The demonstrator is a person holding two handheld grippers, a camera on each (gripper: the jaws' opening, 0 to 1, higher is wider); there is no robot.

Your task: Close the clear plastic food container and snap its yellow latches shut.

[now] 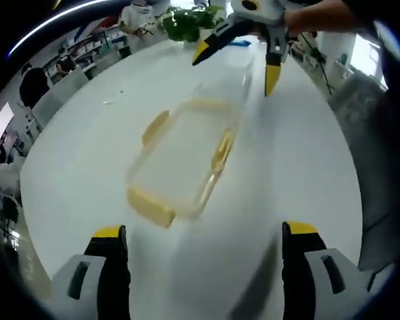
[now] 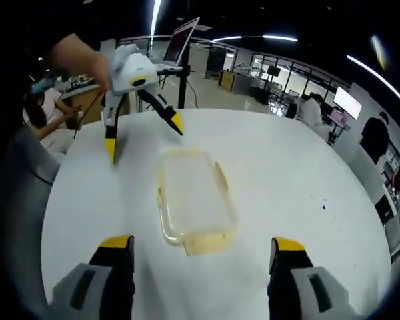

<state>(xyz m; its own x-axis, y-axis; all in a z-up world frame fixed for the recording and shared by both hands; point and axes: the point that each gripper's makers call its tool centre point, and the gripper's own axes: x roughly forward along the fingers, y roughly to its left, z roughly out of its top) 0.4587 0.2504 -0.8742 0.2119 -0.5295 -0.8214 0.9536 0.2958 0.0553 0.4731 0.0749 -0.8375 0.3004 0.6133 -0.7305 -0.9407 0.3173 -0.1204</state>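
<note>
in the left gripper view the left tool (image 1: 203,243) rises at 6 o'clock, jaws spread wide, holding nothing. just past it, at the centre of the white worktop (image 1: 300,160), lies the clear container (image 1: 183,160), blurred, its yellow latches (image 1: 150,208) looking flared outward; whether the lid is seated i cannot tell. farther, at 12 o'clock, the right tool (image 1: 243,50) hangs spread above the far end. in the right gripper view the right tool (image 2: 199,257) is likewise spread, the container (image 2: 197,200) ahead, the left tool (image 2: 143,137) at 11 o'clock. risk, as i judge it: pressing one latch alone could slide the light box across the smooth worktop.
</note>
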